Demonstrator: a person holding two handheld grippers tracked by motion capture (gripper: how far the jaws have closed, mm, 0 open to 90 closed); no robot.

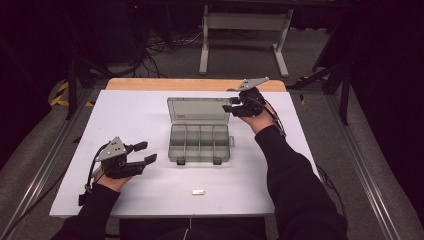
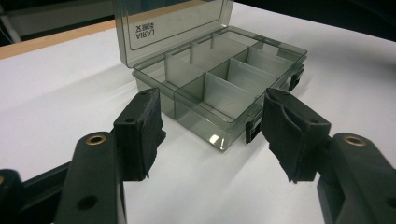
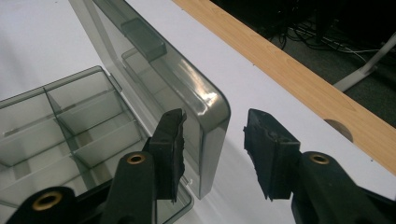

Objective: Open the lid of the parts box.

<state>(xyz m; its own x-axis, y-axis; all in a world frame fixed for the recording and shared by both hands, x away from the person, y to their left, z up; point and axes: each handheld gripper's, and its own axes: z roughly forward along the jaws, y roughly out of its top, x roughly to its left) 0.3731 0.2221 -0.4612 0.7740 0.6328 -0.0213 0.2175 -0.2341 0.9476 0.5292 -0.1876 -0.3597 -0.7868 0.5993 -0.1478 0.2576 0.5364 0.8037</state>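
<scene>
The left gripper (image 1: 145, 152) sits near the table's left front, held low over the white table cover (image 1: 125, 115), and points right toward the box. Its jaws stand well apart with nothing between them; in the left gripper view the 2 black pads (image 2: 140, 130) frame the near corner of the box without touching it.

The smoky transparent organiser box (image 1: 200, 142) lies at the middle of the cover. Its long axis runs left to right across the table, parallel to the front edge. The tray has dividers that split it into compartments, and every compartment that can be seen holds nothing. 2 dark latches (image 1: 180, 161) hang on the front wall, facing the person. The lid (image 1: 198, 109) is hinged at the far side and stands raised, tilted back away from the person, with its inner face toward the tray.

A small white piece (image 1: 198, 191) lies flat on the cover in front of the box, well apart from it.

The right gripper (image 1: 231, 104) is at the lid's upper right corner and points left. In the right gripper view its jaws straddle that rounded lid corner (image 3: 212, 116), 1 pad on each side, partly open, with a gap visible between the right pad and the plastic. Whether the left pad presses the lid, I cannot tell.
</scene>
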